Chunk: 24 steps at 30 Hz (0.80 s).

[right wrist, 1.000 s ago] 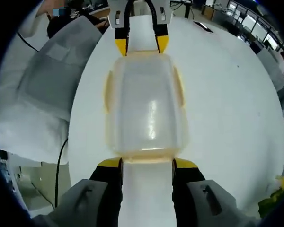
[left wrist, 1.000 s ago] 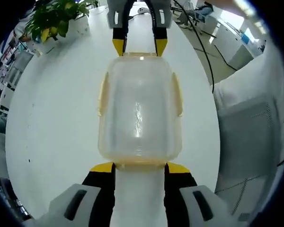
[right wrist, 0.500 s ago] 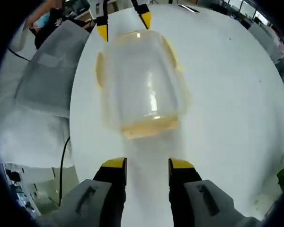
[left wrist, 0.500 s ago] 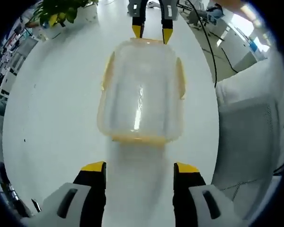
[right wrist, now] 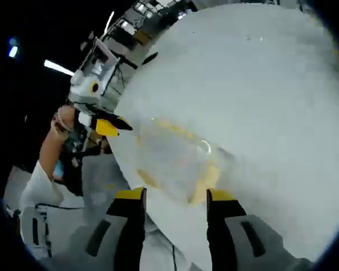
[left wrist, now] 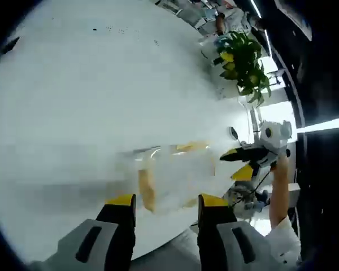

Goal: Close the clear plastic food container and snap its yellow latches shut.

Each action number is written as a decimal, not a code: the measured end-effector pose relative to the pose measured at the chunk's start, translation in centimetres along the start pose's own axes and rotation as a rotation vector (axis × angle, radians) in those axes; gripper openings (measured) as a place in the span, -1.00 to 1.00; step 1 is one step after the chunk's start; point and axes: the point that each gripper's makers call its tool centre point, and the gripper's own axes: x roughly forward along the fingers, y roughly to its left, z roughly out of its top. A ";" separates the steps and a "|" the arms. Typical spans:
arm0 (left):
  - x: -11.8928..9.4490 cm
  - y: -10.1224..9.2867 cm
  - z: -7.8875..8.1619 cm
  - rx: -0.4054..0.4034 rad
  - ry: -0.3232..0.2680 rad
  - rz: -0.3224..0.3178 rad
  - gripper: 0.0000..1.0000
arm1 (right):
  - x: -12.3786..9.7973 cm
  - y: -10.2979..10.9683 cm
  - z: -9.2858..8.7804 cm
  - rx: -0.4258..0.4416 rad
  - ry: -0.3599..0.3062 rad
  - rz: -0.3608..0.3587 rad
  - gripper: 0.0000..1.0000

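The clear plastic food container (left wrist: 172,175) with yellow latches (left wrist: 146,189) lies on the white desk (left wrist: 90,96), blurred; its contents cannot be made out. The left gripper (left wrist: 163,201) and right gripper (right wrist: 172,195) hover just short of it, jaws parted, grasping nothing. A potted plant (left wrist: 243,68) stands beyond.
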 end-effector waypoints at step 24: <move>3.8 1.9 -2.1 0.098 0.107 0.185 -0.49 | 1.5 -5.9 -0.5 -0.113 0.073 -0.301 -0.59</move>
